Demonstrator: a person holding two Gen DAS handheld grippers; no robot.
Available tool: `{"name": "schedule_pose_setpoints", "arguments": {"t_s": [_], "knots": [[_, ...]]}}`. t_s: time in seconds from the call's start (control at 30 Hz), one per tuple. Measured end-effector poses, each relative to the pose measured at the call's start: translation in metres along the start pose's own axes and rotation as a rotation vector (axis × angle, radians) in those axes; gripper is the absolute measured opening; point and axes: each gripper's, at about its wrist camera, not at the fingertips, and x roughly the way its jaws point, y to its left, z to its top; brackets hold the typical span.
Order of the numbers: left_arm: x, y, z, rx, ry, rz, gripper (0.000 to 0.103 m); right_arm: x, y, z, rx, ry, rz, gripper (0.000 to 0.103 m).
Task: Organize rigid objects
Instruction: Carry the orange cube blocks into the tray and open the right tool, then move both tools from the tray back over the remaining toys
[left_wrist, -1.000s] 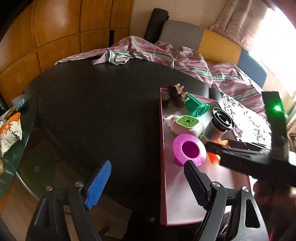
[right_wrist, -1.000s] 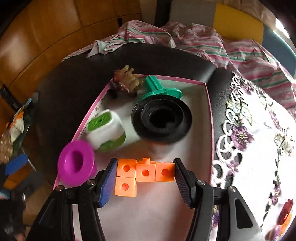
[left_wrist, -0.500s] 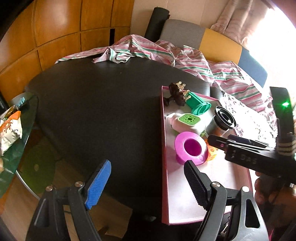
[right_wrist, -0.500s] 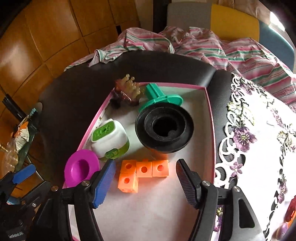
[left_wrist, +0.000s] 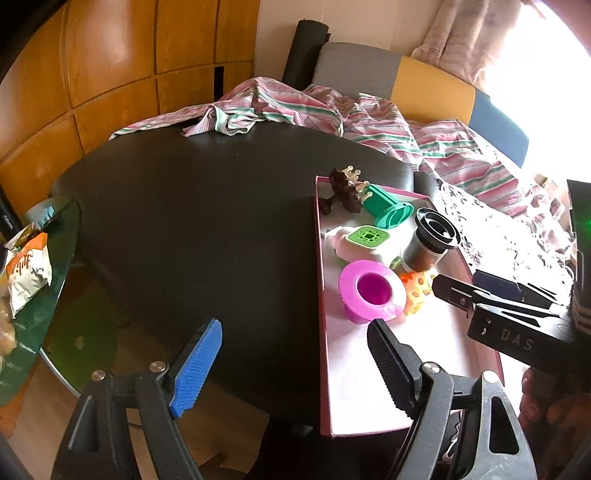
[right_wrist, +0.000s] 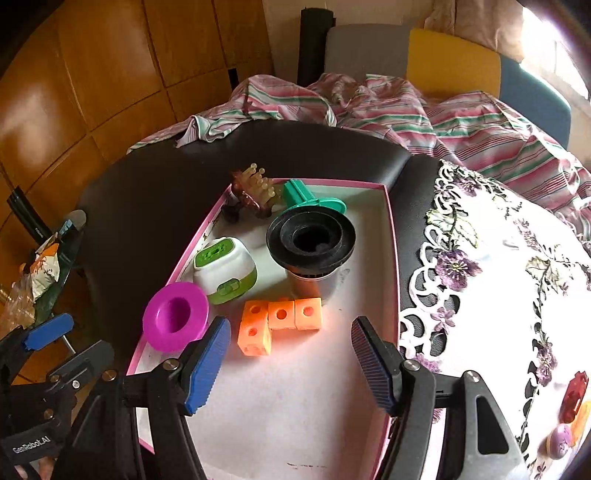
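Hovering low in the right wrist view, your right tongs (right_wrist: 290, 363) gape wide and hold nothing, aimed into the pink-rimmed tray (right_wrist: 392, 236) just short of the orange blocks (right_wrist: 279, 321) at frame centre. Your left tongs (left_wrist: 295, 363) are equally spread and empty at the bottom of their frame, straddling the tray's left edge over the black bench (left_wrist: 207, 221). Inside the tray: a magenta cup (right_wrist: 174, 315), a green-and-white case (right_wrist: 225, 269), a black-rimmed canister (right_wrist: 311, 240), a teal piece (right_wrist: 308, 197) and a brown clip (right_wrist: 253, 192).
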Motion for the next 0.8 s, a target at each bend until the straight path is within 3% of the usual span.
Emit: {"name": "schedule_pose_setpoints", "arguments": {"t_s": [0.8], "knots": [[-0.019,-0.027,-0.005,0.095,-0.040,-0.012,0.082,-0.048,-0.022,-0.009,0.027,-0.090,-0.060,0.069]]}}
